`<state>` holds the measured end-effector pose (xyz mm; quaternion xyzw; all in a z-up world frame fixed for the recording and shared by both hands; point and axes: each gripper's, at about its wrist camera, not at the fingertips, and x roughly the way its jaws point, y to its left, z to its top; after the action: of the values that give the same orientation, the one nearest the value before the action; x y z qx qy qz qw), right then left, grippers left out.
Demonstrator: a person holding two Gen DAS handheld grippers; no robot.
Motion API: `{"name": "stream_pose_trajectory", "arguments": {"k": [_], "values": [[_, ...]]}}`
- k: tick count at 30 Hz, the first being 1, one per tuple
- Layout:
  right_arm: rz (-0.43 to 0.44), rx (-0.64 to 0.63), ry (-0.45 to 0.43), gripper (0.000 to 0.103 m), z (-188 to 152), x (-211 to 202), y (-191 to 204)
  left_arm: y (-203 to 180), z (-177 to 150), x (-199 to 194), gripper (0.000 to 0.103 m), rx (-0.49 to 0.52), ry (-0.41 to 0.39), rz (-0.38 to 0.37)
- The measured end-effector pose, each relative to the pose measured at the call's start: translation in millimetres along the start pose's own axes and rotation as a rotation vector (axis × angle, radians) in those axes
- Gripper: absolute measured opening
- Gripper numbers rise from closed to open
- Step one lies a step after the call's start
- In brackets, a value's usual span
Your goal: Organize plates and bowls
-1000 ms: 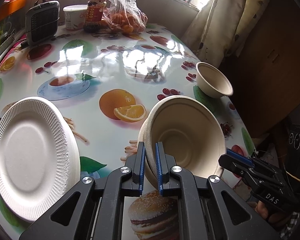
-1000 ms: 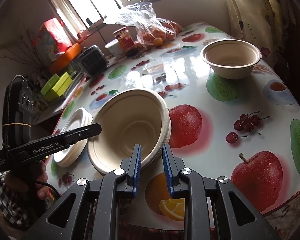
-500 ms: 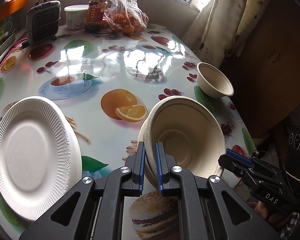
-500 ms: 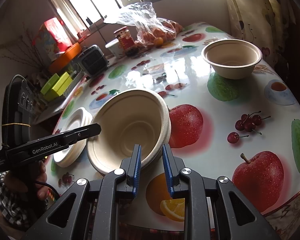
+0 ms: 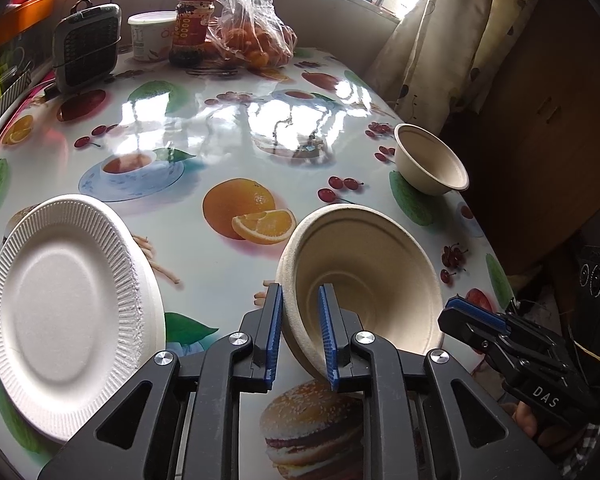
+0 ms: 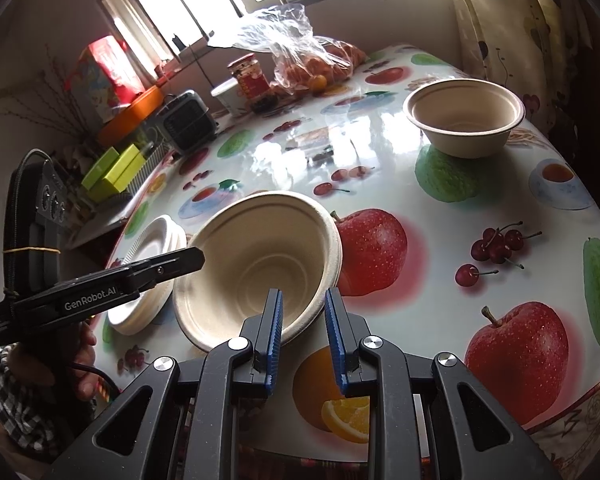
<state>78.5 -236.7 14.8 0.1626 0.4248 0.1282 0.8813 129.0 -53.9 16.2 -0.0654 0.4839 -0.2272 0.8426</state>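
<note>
Gripping the tilted beige bowl [image 5: 372, 276] rim in my right gripper [image 6: 302, 334], my left gripper [image 5: 300, 334] just easing apart astride the opposite rim (pads no longer pressing), white plates [image 5: 66, 308] lying beside it, second bowl [image 6: 464, 118] standing well apart on the table [image 5: 228, 132].

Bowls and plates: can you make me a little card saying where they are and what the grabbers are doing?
near bowl: tilted, rim between both grippers' jaws
left gripper: jaws just opened, rim between them, loose
right gripper: shut on near bowl's other side
far bowl: upright, alone near table edge
plates: white stack beside near bowl
table: fruit-print cloth
</note>
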Motion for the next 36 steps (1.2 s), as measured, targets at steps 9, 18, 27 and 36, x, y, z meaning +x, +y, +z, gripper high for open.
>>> {"name": "stream_pose_trajectory", "arguments": {"k": [9, 18, 27, 36], "values": [[-0.004, 0.005, -0.005, 0.022, -0.2, 0.7, -0.3, 1.6, -1.2, 0.9, 0.032, 0.004, 0.005, 0.023], [-0.010, 0.016, -0.009, 0.024, 1.4, 1.9, -2.1, 1.0, 0.2, -0.9, 0.037, 0.012, -0.006, 0.039], [-0.017, 0.023, -0.020, 0.033, 5.2, -1.8, -5.4, -0.2, 3.6, -2.1, 0.037, 0.017, -0.016, 0.056], [-0.051, 0.035, -0.059, 0.040, 14.6, -9.0, -14.4, -9.6, 23.8, -7.4, 0.038, 0.048, -0.044, 0.058]]}}
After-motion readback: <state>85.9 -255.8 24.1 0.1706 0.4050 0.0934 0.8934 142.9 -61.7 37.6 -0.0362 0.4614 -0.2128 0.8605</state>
